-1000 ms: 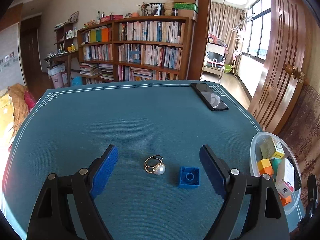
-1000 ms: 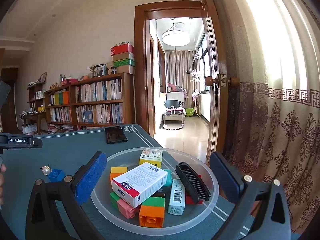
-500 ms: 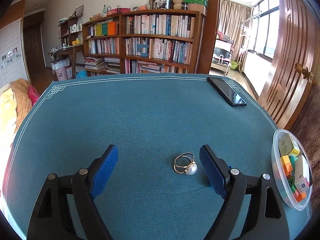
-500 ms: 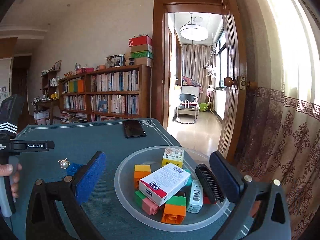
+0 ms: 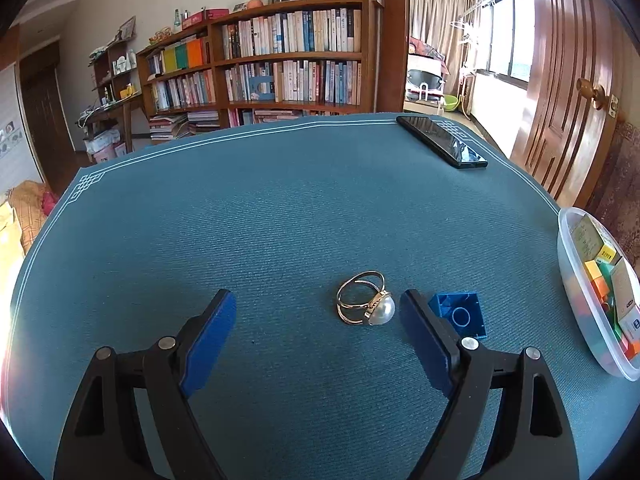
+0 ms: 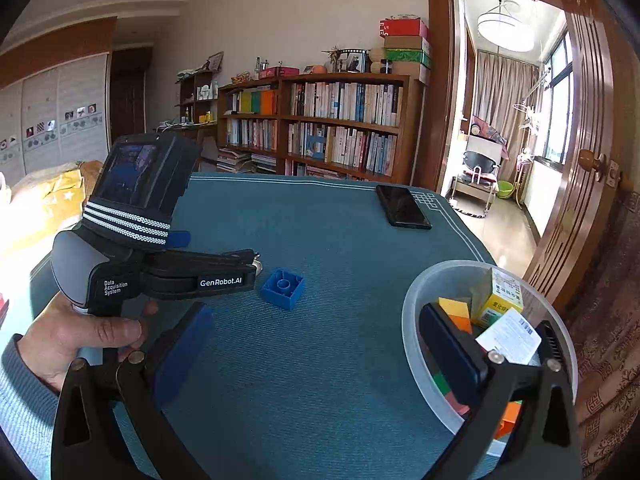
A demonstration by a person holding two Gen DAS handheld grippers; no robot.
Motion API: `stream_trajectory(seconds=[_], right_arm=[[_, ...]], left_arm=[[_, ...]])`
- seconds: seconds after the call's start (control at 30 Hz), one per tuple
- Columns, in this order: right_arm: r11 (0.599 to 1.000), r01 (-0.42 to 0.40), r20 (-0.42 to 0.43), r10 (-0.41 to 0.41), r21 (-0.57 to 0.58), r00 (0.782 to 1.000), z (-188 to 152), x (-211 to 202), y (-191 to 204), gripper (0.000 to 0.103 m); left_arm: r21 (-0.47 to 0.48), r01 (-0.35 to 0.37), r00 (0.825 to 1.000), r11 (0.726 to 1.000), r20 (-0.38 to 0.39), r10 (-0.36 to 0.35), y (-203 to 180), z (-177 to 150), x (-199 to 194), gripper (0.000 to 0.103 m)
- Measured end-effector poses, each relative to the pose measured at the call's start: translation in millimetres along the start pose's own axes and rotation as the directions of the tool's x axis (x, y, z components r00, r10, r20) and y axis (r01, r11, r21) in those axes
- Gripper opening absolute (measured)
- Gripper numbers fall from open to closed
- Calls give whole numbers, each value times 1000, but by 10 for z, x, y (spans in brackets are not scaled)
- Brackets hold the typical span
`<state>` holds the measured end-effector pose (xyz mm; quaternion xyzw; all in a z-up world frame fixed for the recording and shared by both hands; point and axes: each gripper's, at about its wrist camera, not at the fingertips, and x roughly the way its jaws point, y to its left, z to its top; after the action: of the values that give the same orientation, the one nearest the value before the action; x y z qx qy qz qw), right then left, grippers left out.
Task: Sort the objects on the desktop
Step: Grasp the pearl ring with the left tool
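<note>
Between the wide-open blue pads of the left gripper lies a gold pearl ring, nearer the right pad and unpressed. Its casing reads "GenRobot.AI" and "Data Acquisition System". A hollow blue building block sits just beyond, partly hidden. The right gripper gapes empty beside the translucent plastic bowl, its contents cut off.

The desk is showing teal cloth with white border lines — the brick is showing blue, the ring gold with a white pearl.
</note>
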<state>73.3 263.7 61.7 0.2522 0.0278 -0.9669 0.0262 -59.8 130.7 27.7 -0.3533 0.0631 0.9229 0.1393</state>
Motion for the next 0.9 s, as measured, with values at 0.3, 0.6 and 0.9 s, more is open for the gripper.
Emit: stream_trajectory(seconds=[0.3,0.6,0.9], right_arm=[[992,-98,-45,102,85,994,6,189,-63,103],[994,-86,-142,95,71,985,-39,435,54,103],[993,-57,-213,79,107,974,34,772,53,81]], left_arm=[[17,25,998,1000,-56,-24,-53,-1,163,86],[-20,54,995,998,-85,-55,5,40,275,64],[-99,81,995,992,-57,-87,170,4,174,38]])
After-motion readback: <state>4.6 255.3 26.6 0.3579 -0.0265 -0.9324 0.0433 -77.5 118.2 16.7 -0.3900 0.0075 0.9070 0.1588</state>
